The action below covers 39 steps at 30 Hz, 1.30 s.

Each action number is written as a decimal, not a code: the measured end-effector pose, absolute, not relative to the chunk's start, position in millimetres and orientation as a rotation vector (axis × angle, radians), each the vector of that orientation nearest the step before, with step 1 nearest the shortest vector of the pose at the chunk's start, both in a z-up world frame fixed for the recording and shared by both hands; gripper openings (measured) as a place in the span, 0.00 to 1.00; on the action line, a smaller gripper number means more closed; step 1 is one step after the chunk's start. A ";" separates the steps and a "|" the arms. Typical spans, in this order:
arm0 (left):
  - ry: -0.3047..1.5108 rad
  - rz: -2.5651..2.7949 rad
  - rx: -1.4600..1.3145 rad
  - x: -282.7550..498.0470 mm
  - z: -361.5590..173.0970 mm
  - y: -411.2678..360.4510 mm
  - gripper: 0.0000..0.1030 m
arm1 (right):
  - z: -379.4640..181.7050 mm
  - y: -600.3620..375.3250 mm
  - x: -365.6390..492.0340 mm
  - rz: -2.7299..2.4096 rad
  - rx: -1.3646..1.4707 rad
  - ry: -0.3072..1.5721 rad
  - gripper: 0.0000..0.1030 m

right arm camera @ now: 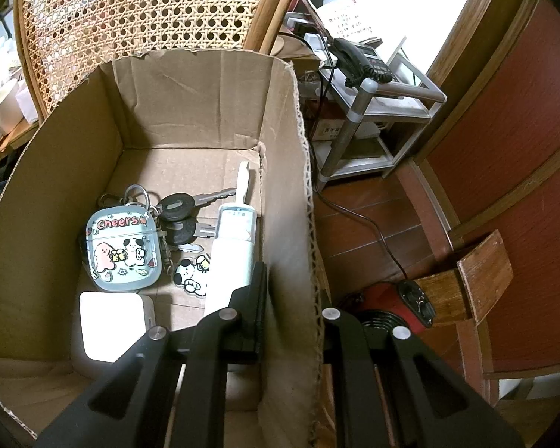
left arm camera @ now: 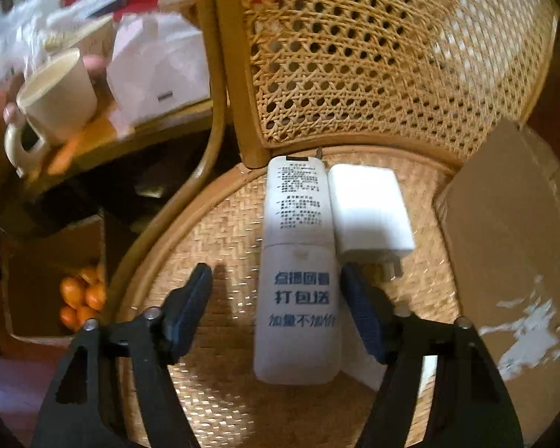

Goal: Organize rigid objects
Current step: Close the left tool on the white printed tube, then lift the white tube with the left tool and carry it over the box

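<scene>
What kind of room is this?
Probably a lived-in room at home: a woven rattan chair, a corded telephone on a small metal stand, and a mug on a cluttered table.

Remote [left arm camera: 296,261] left of charger [left arm camera: 369,212]

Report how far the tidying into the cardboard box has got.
Done: the keys, the Cheers case, a lint roller and a white block already lie in the cardboard box. In hand: the right claw is clamped on the box wall; the left claw straddles the white remote, not yet pinched. Left: that remote and the white charger on the wicker seat.
</scene>
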<state>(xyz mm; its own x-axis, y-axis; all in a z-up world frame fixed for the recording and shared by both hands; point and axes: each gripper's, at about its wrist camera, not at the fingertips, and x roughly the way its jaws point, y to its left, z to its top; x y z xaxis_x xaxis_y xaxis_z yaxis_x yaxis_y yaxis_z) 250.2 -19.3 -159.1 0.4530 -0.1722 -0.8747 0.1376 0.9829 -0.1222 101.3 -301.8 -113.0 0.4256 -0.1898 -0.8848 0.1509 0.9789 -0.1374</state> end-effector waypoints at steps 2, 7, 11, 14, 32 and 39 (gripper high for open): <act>1.106 -0.219 -0.124 253.8 -161.1 -13.1 0.44 | -113.0 -302.0 101.3 -0.213 -0.039 1.111 0.13; 1.105 -0.215 -0.112 252.7 -160.3 -16.4 0.39 | -113.0 -302.0 101.4 -0.213 -0.039 1.111 0.13; 1.090 -0.203 -0.050 246.9 -157.1 -26.2 0.39 | -112.9 -302.0 101.5 -0.212 -0.039 1.111 0.13; 1.091 -0.194 -0.046 246.2 -155.7 -28.0 0.39 | -113.5 -301.8 100.3 -0.211 -0.040 1.109 0.13; 1.070 -0.102 -0.022 252.5 -152.8 -18.4 0.38 | -107.5 -301.8 94.0 -0.170 0.030 1.082 0.07; 1.103 -0.113 -0.052 255.5 -152.8 -10.4 0.37 | -107.5 -302.2 94.5 -0.169 0.025 1.082 0.07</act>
